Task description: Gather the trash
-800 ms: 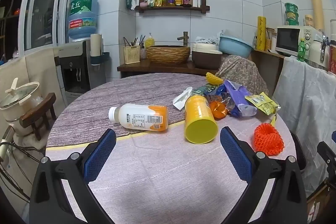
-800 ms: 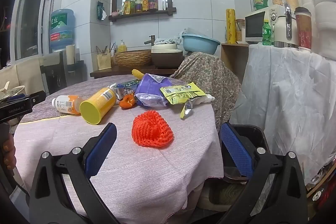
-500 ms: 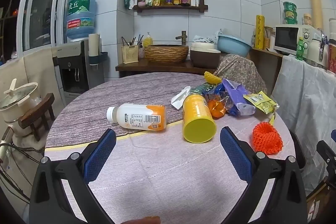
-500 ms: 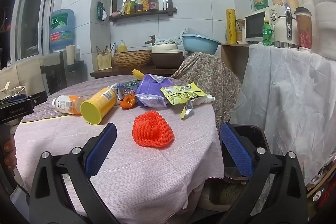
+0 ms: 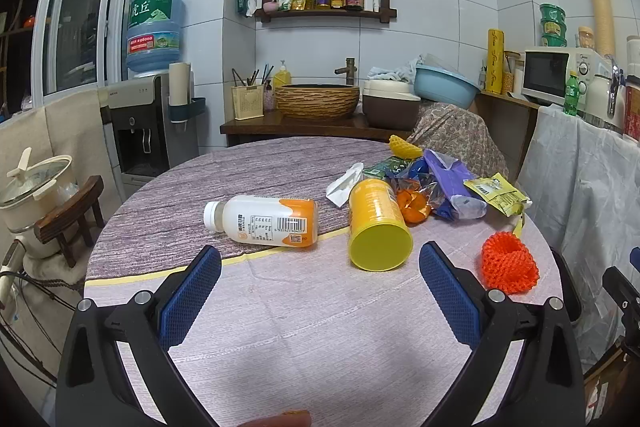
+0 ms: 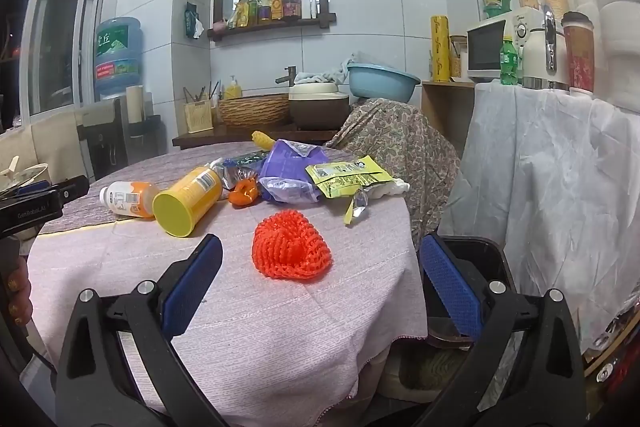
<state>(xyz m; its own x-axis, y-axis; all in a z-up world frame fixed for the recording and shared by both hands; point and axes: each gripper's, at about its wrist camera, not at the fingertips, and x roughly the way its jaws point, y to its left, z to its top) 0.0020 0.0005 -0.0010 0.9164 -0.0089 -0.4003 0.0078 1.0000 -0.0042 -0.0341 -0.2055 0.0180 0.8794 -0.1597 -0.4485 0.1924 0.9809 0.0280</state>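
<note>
Trash lies on a round table: a white and orange bottle on its side, a yellow canister on its side, an orange foam net, orange peel, a purple bag and a yellow wrapper. My left gripper is open, just short of the bottle and canister. My right gripper is open, with the orange net just beyond its fingertips. The canister and bottle lie to its left.
A black bin stands on the floor off the table's right edge. A white cloth-covered counter is at the right, a fabric-draped chair behind the table. A water dispenser and a stool with a pot stand at the left.
Both grippers have drifted slightly; the trash sits a little lower and nearer in the left view. Nothing was taken hold of.
</note>
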